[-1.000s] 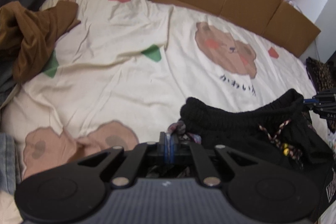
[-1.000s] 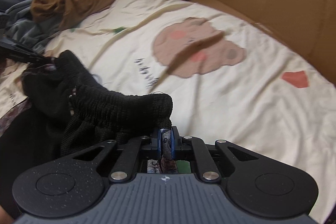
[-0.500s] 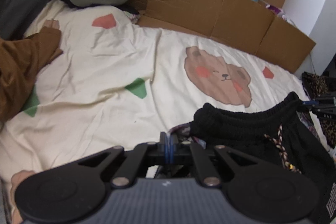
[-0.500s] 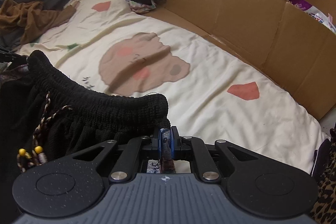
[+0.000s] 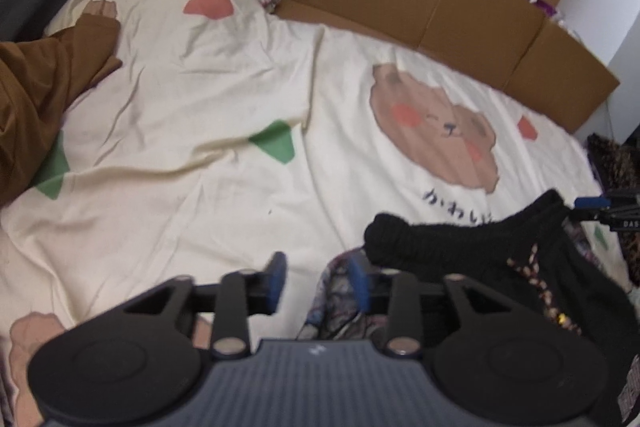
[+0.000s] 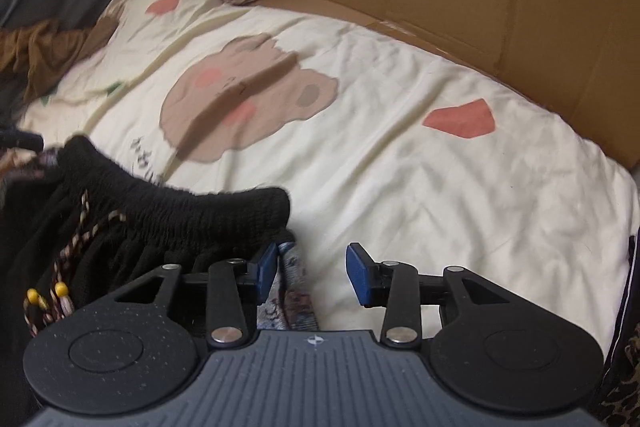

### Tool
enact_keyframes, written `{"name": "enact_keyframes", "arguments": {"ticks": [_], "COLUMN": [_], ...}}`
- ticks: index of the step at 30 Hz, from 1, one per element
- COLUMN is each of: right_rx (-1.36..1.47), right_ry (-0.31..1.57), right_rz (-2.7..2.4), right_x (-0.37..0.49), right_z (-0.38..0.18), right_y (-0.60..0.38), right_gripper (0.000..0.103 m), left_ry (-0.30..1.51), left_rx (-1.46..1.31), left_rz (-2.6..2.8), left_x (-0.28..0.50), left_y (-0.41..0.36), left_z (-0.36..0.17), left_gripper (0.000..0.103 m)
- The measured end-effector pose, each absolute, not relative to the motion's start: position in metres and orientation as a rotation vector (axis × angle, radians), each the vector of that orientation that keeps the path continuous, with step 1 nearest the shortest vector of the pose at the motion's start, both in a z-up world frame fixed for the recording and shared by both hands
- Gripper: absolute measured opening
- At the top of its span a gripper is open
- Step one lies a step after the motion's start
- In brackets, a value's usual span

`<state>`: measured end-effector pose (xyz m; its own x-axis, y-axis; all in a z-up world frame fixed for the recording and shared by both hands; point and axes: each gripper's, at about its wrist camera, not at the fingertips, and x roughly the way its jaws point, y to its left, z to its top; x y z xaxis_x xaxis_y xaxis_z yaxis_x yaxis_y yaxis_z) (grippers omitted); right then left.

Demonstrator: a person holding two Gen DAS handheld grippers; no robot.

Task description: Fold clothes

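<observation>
1. The black garment (image 5: 472, 247) lay bunched on the bed (image 5: 240, 187), lower right of the left view, lower left of the right view.
2. Left gripper (image 5: 316, 281) and right gripper (image 6: 312, 273) both had fingers apart, gripping nothing.
3. It looked soft, light and floppy; the thick ribbed waistband (image 6: 192, 211) seemed the firmest hold.

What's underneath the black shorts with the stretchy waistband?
A cream bedsheet printed with bears lies under the black shorts, and patterned purplish fabric peeks out at their edge. What else they cover stays hidden.
</observation>
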<state>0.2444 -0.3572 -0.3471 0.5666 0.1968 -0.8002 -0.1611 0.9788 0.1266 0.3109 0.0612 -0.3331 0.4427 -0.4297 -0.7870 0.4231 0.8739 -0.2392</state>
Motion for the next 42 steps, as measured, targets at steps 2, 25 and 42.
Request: {"name": "enact_keyframes", "arguments": {"ticks": [2, 25, 42], "right_rx": [0.094, -0.001, -0.124], "right_ry": [0.951, 1.041, 0.842], "right_rz": [0.228, 0.388, 0.310], "right_x": [0.248, 0.262, 0.280], "right_z": [-0.347, -0.377, -0.317], "right_y": [-0.363, -0.333, -0.304], "right_gripper": [0.046, 0.023, 0.009], "left_ry": [0.988, 1.099, 0.867], "left_rx": [-0.016, 0.113, 0.112], "left_rz": [-0.551, -0.685, -0.487], "left_x": [0.314, 0.317, 0.322], "left_y": [0.057, 0.026, 0.042], "left_z": [-0.334, -0.365, -0.301], "left_gripper": [0.054, 0.010, 0.004]}}
